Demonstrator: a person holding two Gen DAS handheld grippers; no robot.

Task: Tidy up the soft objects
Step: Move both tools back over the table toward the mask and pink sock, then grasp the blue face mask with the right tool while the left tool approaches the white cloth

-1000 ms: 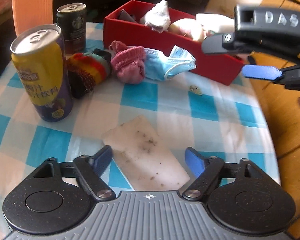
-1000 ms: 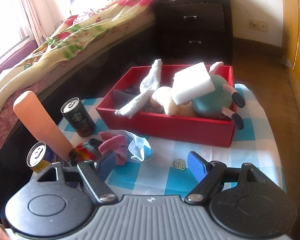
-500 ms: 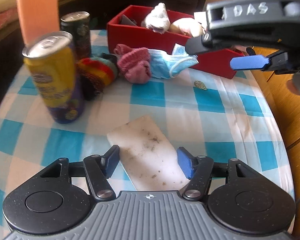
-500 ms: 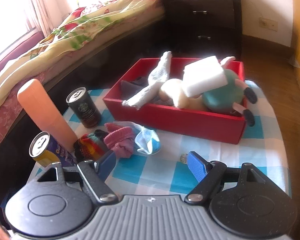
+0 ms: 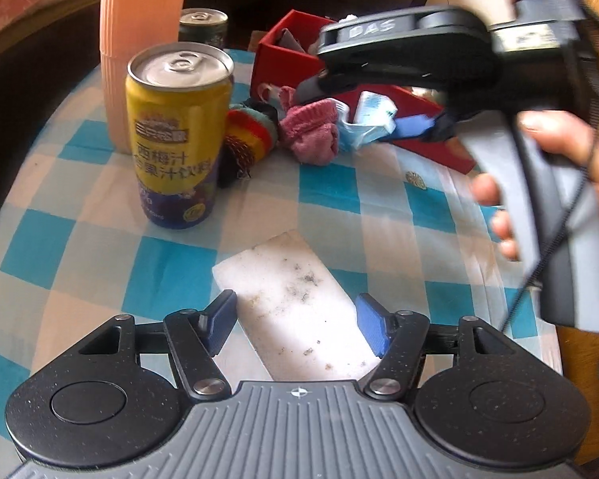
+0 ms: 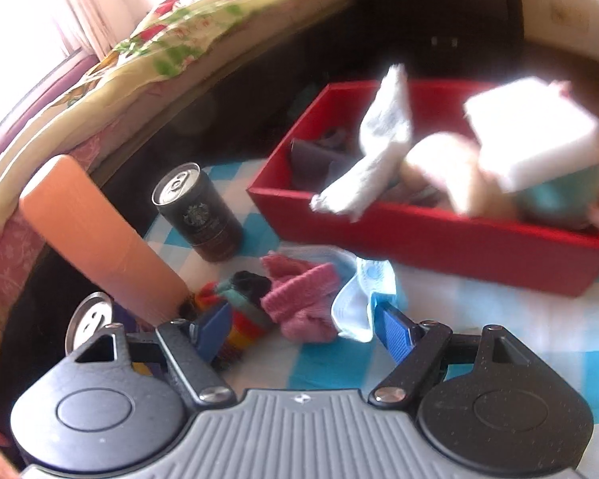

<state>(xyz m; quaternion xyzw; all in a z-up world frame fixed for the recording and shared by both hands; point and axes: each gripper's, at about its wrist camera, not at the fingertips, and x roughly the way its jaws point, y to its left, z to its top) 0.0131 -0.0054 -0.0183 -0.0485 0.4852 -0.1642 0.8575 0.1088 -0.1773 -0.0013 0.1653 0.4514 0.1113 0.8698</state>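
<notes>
Sorting is under way: several soft things already fill the red box (image 6: pixel 439 239) at the far right of the checked surface (image 5: pixel 100 215). The right gripper (image 6: pixel 299 323), fingers released and empty, straddles the pink sock (image 6: pixel 299 299) beside the blue face mask (image 6: pixel 351 303); next it likely must lower and clamp the sock. The left gripper (image 5: pixel 295 321) is opening over the stained white sponge (image 5: pixel 295 295), not pressing it. Readable: "DAS" on the right gripper's body; Chinese lettering on the yellow can (image 5: pixel 179 135).

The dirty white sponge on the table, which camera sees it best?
The left wrist view: the dirty white sponge lies flat, close up and sharp, just ahead of that camera. The right wrist view does not show it at all.
</notes>
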